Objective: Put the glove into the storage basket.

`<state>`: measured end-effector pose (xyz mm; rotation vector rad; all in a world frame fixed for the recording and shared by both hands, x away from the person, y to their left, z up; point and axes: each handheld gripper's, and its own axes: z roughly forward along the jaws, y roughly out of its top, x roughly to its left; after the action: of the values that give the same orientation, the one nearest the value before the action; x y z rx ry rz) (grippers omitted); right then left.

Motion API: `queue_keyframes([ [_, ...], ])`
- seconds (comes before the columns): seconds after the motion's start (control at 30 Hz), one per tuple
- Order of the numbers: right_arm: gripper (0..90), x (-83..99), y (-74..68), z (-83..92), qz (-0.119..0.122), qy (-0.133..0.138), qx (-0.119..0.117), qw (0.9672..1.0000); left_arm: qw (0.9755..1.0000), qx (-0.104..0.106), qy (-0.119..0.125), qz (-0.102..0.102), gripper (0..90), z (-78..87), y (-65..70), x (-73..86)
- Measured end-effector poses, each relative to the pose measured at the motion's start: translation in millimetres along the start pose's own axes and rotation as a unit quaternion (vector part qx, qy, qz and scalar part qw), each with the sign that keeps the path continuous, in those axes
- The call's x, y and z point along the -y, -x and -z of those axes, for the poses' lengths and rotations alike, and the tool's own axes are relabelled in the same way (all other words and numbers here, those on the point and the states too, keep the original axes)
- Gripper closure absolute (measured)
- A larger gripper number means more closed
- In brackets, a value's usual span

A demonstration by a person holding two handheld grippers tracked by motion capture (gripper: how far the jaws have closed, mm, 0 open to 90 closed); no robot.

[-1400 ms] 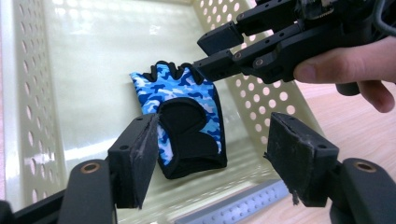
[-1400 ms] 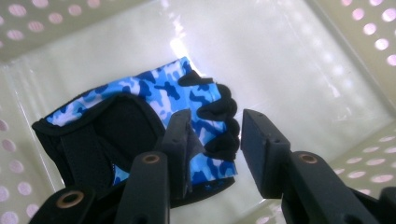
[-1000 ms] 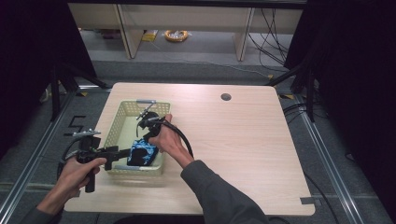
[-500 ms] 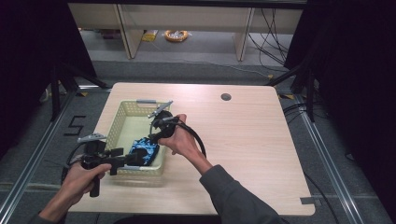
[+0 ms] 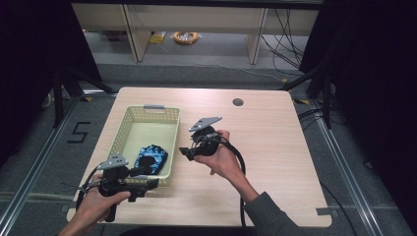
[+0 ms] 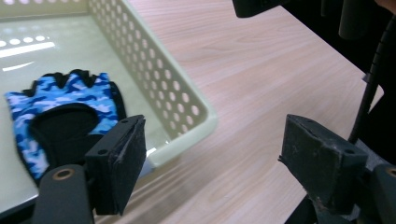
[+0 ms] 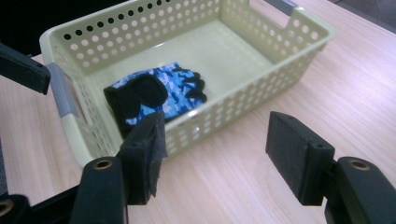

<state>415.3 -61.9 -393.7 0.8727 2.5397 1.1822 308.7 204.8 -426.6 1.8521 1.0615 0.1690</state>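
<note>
Blue camo fingerless glove point(image 5: 151, 159) lies flat on the floor of the pale yellow perforated basket point(image 5: 129, 129), at the basket's near end, left-centre of the high view; black palm patch faces up, finger stubs point away from you. In the left gripper view the glove point(image 6: 60, 116) sits at the left edge, inside the basket wall point(image 6: 168, 93); in the right gripper view it point(image 7: 156, 95) is mid-frame, near the basket point(image 7: 243, 105) corner with the grey handle point(image 7: 62, 90). Your left gripper point(image 5: 152, 183) is at lower left of the high view, lying level, tips right at the basket's near right corner, outside the rim; its jaws have just been opening and stand wide apart with nothing between them, only the basket corner and bare table point(image 6: 261, 88) behind the gap. Your right gripper point(image 5: 184, 151) is mid-frame in the high view, held up off the table just to the right of the basket, tips turned left toward it; its jaws have just been opening too, now spread wide and holding nothing. Light wood table point(image 5: 275, 147) around, small dark round hole point(image 5: 238, 102) at upper right of the tabletop. The second grey handle point(image 5: 154, 106) sits on the basket's far rim.
</note>
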Motion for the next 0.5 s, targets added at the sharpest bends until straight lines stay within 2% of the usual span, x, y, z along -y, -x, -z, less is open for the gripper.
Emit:
queue_keyframes([
  [0.1,38.3,6.2,3.4,7.1,0.0,0.002,0.003,1.0,1.0,0.007,-0.001,-0.001,21.6,-1.3,3.1,1.0],
  [0.13,38.1,12.6,6.4,11.4,0.004,0.014,0.007,0.9999,0.9999,0.011,-0.001,-0.002,21.6,-1.7,4.6,1.7],
  [0.17,38.1,12.6,6.4,11.4,0.004,0.014,0.007,0.9999,1.0,0.009,0.002,-0.003,21.6,-2.2,6.5,2.4],
  [0.23,37.9,18.4,7.8,18.2,-0.007,0.011,0.005,0.9999,0.9999,0.015,0.001,-0.004,21.4,-3.3,9.3,4.3],
  [0.3,37.7,24.9,9.5,23.4,-0.009,0.015,0.006,0.9998,0.9998,0.014,-0.001,-0.012,21.4,-4.5,12.5,7.3],
  [0.33,37.6,31.7,11.4,27.7,-0.009,0.015,0.006,0.9998,0.9996,0.011,-0.003,-0.025,21.4,-5.9,15.7,11.3],
  [0.37,37.5,35.6,10.9,29.9,-0.017,0.017,0.009,0.9997,0.9996,0.012,0.002,-0.025,21.4,-7.2,18.1,14.0],
  [0.4,37.4,39.6,11.7,32.0,-0.014,0.018,0.011,0.9997,0.9996,0.012,0.002,-0.025,21.4,-7.2,18.1,14.0],
  [0.43,37.3,43.9,10.2,34.6,-0.024,0.016,0.015,0.9995,0.9994,0.011,0.0,-0.032,21.4,-8.8,21.7,19.3],
  [0.5,37.3,48.2,10.5,36.8,-0.024,0.018,0.012,0.9995,0.9993,0.011,-0.001,-0.035,21.4,-9.5,23.5,22.4],
])
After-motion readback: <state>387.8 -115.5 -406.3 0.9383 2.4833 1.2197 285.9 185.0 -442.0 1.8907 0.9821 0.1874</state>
